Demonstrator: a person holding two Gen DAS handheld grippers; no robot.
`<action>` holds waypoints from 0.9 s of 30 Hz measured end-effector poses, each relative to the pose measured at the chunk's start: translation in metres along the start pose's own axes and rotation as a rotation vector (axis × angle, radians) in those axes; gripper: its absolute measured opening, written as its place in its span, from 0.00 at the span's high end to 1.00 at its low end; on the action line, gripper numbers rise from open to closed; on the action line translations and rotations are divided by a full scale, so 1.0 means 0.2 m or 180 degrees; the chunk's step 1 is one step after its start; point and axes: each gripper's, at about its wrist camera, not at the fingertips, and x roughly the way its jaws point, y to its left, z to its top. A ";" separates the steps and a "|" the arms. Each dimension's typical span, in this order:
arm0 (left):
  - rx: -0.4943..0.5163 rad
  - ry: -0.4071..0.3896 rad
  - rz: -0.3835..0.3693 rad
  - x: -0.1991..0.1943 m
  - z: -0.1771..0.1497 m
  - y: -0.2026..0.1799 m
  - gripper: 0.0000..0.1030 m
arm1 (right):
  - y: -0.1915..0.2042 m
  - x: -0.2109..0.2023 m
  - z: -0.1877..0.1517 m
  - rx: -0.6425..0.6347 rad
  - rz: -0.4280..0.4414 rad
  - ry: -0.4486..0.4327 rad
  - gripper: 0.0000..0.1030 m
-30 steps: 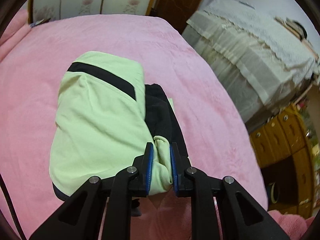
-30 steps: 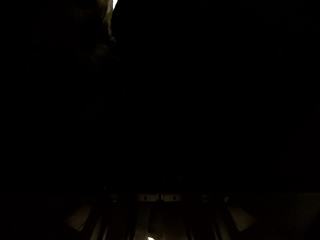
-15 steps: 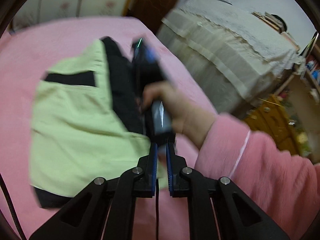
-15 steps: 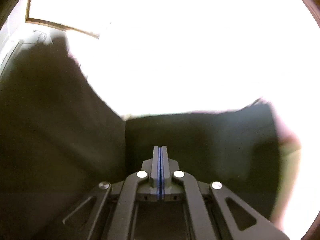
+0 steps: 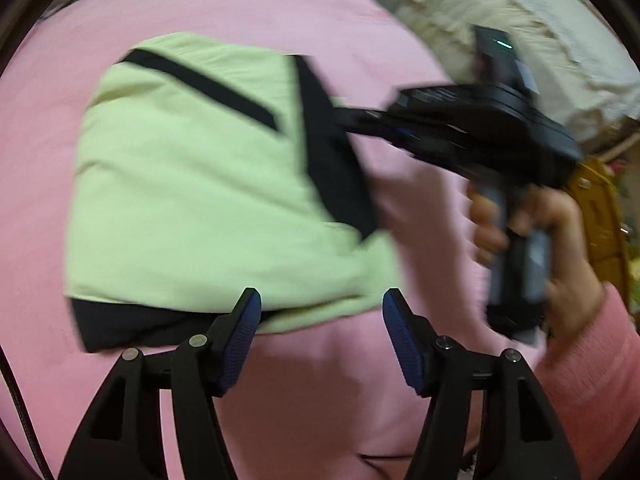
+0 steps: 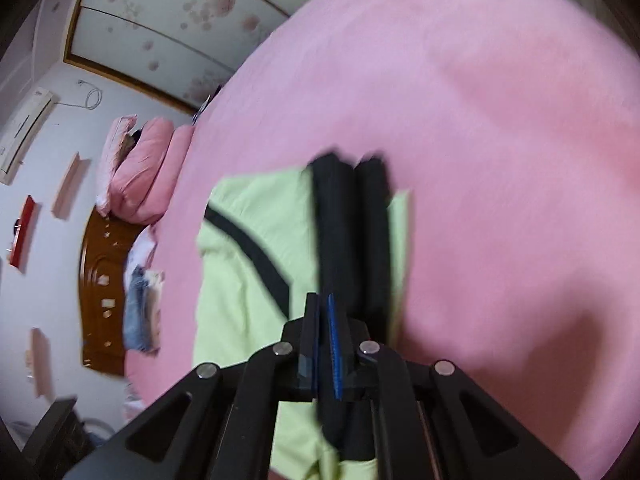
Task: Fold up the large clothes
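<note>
The folded light-green garment with black trim (image 5: 192,184) lies on the pink bed (image 5: 280,400), just ahead of the left tool (image 5: 322,332). That tool's blue pads are spreading apart with nothing between them, the garment's near edge just beyond their tips. The right tool (image 6: 325,320), pressed together and empty, hangs above the garment's black folded edge, gripped by a hand (image 5: 532,236) in a pink sleeve.
</note>
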 end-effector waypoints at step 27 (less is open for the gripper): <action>-0.0730 0.0118 0.0604 -0.07 0.02 0.71 0.26 | 0.25 0.14 -0.15 0.0186 -0.0818 -0.0315 0.98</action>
